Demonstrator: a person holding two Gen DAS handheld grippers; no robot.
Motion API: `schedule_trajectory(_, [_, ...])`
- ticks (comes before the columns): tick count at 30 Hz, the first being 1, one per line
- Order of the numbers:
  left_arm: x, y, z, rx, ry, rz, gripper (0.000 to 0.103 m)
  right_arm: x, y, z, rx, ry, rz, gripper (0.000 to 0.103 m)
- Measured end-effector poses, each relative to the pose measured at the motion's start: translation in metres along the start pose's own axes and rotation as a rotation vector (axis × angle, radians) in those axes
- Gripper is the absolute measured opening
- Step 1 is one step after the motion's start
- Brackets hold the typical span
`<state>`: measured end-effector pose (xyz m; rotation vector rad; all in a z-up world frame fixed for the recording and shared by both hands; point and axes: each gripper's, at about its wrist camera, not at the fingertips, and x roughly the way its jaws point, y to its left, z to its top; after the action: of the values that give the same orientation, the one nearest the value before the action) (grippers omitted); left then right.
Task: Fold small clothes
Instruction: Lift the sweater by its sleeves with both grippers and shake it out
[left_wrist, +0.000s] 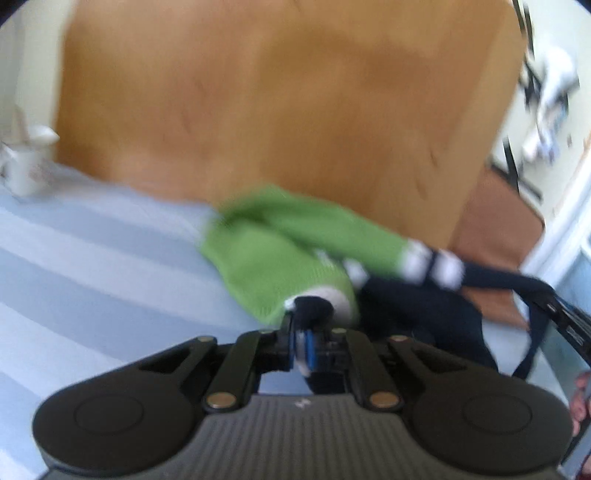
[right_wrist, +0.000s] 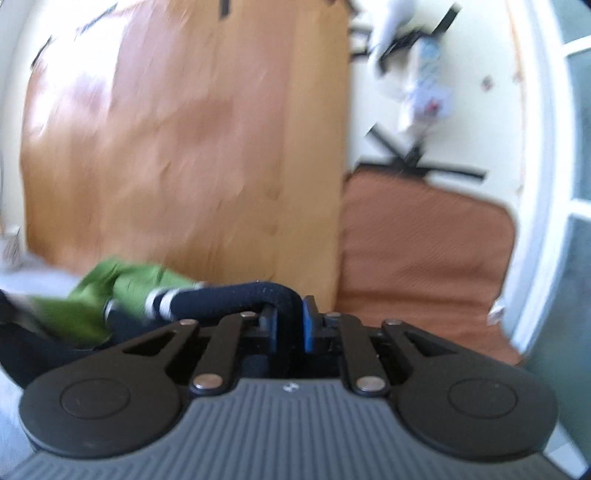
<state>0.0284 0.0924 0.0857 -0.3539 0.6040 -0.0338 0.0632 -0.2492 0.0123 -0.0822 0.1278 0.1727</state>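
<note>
A small knit sweater (left_wrist: 280, 254), green with white stripes and navy lower parts, lies bunched on the pale blue striped cloth (left_wrist: 92, 258). My left gripper (left_wrist: 308, 325) is shut on a navy-and-white edge of the sweater. My right gripper (right_wrist: 290, 317) is shut on the navy cuff of a sleeve (right_wrist: 229, 291), which stretches left to the green body (right_wrist: 110, 291). In the left wrist view the right gripper (left_wrist: 565, 317) shows at the right edge, with the navy sleeve (left_wrist: 491, 277) running to it. Both views are motion-blurred.
A wooden table top (left_wrist: 277, 103) extends beyond the cloth. A white mug (left_wrist: 26, 166) stands at the left on the cloth. A brown cushion (right_wrist: 424, 258) lies right of the table. A black-legged rack (right_wrist: 410, 110) with pale items stands on the floor.
</note>
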Motion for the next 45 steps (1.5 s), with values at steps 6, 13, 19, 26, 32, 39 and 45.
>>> schedule_trajectory(6, [-0.082, 0.030, 0.031, -0.046, -0.164, -0.015, 0.005, -0.069, -0.016, 0.051, 0.002, -0.211, -0.062, 0.015])
schedule_trajectory(13, [-0.179, 0.016, 0.060, 0.052, -0.390, -0.043, 0.005, -0.131, -0.038, 0.111, -0.028, -0.369, -0.152, 0.015])
schedule_trajectory(19, [-0.230, 0.005, 0.089, 0.080, -0.535, 0.036, 0.005, -0.156, -0.080, 0.139, 0.071, -0.432, -0.234, 0.015])
schedule_trajectory(26, [-0.234, 0.026, 0.100, 0.042, -0.560, 0.056, 0.005, -0.167, -0.106, 0.149, 0.130, -0.460, -0.268, 0.015])
schedule_trajectory(32, [-0.271, 0.032, 0.104, 0.041, -0.651, 0.006, 0.005, -0.204, -0.099, 0.166, 0.090, -0.567, -0.249, 0.015])
schedule_trajectory(39, [-0.340, 0.001, 0.116, 0.150, -0.881, 0.043, 0.005, -0.236, -0.089, 0.214, 0.074, -0.676, -0.269, 0.015])
schedule_trajectory(45, [-0.286, -0.012, 0.147, 0.173, -0.741, 0.072, 0.006, -0.177, -0.110, 0.216, 0.128, -0.538, -0.236, 0.015])
